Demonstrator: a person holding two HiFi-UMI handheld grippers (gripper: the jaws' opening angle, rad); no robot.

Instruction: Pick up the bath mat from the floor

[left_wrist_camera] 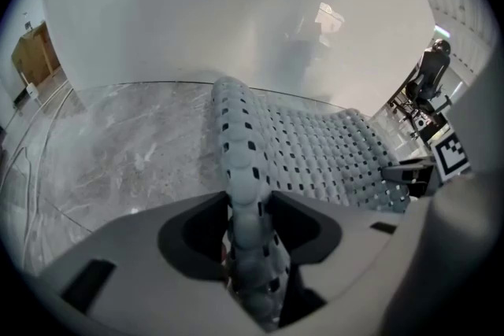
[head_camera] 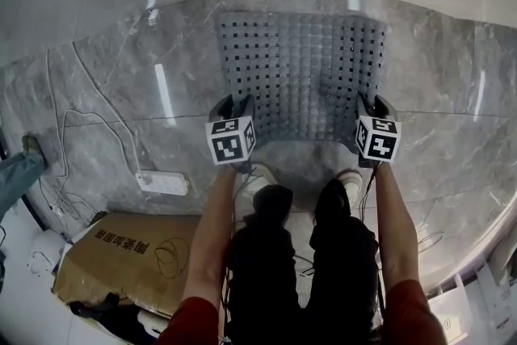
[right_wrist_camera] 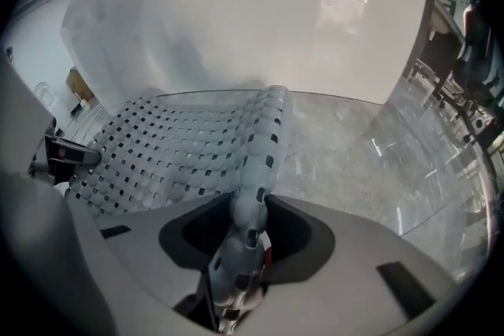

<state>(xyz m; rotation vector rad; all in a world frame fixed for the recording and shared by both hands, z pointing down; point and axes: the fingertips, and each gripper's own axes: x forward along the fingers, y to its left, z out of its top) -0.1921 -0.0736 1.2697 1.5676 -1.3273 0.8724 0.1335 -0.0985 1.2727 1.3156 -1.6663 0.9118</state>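
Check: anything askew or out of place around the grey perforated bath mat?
No damage. The grey perforated rubber bath mat bows where the left gripper and right gripper pinch its near corners. A white power strip with loose cables lies on the floor.

The person wears red short sleeves [head_camera: 192, 327], black trousers [head_camera: 303, 275] and pale shoes [head_camera: 257, 176]. The grey left tool [head_camera: 234, 105] and right tool [head_camera: 374, 105] each carry a white cube [head_camera: 232, 140] with black square markers.
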